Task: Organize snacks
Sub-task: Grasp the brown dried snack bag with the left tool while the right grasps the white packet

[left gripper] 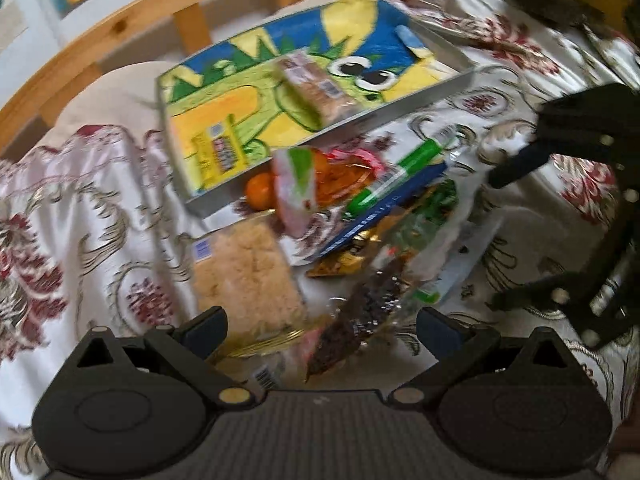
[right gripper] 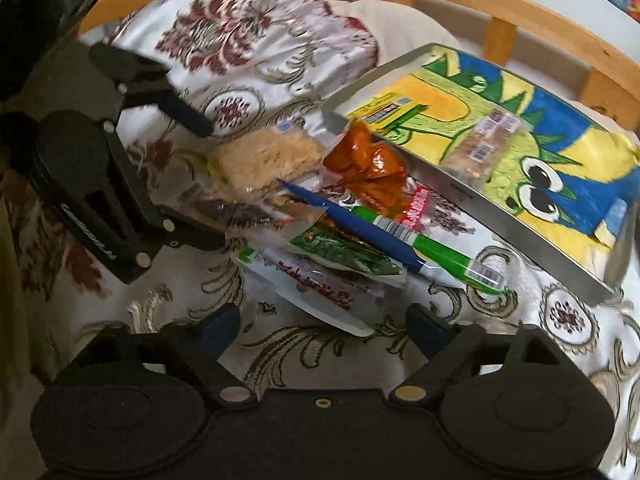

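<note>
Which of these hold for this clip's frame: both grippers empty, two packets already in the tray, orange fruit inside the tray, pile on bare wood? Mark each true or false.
1. The left gripper and right gripper are both open and hold nothing. True.
2. The shallow grey tray with a cartoon dinosaur lining already holds two packets. True: a yellow packet and a clear-wrapped brown bar.
3. The small round orange fruit lies inside the tray. False: it sits outside, against the tray's wall.
4. The snack pile rests on bare wood. False: it lies on a white floral cloth.
</note>
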The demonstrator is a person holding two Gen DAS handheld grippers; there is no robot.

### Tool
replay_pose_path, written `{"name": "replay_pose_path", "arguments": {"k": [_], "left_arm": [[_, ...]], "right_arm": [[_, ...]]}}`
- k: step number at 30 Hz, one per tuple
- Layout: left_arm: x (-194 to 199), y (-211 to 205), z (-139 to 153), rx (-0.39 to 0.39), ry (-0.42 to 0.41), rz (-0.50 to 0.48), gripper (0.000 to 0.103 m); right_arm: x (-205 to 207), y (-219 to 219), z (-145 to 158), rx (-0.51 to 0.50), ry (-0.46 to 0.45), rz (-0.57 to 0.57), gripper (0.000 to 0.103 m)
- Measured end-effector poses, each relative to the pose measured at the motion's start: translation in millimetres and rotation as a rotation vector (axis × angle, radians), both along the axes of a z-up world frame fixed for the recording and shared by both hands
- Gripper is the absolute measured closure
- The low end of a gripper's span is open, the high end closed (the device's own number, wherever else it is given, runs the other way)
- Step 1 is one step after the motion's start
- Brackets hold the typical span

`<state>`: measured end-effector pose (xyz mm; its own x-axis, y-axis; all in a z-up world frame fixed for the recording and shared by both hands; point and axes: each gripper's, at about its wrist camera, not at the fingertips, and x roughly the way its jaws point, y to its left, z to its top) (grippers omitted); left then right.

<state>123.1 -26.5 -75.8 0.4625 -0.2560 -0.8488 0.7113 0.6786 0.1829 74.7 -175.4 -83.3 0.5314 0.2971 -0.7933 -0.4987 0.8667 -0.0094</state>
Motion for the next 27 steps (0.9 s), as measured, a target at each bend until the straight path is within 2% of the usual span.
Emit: {"name": "replay_pose_path", "arguments": {"k": [4, 7, 11, 15, 19, 27], "left_arm": [[3.2, 0.4, -4.0, -0.029, 0.026, -0.038, 0.007], [6.3, 2.6, -6.9, -0.022, 0.031, -0.049, 0.016], [9.7, 5.3, -7.7, -0.027, 0.042, -0.062, 0.027], [6.8, 2.0, -9.5, -0.018, 0.038, -0.096, 0.038], [3.5, -2.8, -11.6, -0.003, 0.013, -0.119, 0.042], [6.1, -1.5, -10.1, -0.032, 0.017, -0.085, 0.044]], "right_arm": [[3.8, 2.6, -7.8, -0.028, -0.029, 0.028, 0.033], [2.9, 8.2, -12.0, -0.064, -0.069, 0.074, 0.046], [-1.2, 19.6, -16.9, -0.137, -0.145, 0.159, 0.056], [-4.8, 29.4, -22.1, -0.199, -0.191, 0.218, 0.06], [-10.4, 36.8, -24.5, -0.25, -0.224, 0.25, 0.076], [-31.6, 53.5, -35.0, -0.42, -0.346, 0.351, 0.088]]}}
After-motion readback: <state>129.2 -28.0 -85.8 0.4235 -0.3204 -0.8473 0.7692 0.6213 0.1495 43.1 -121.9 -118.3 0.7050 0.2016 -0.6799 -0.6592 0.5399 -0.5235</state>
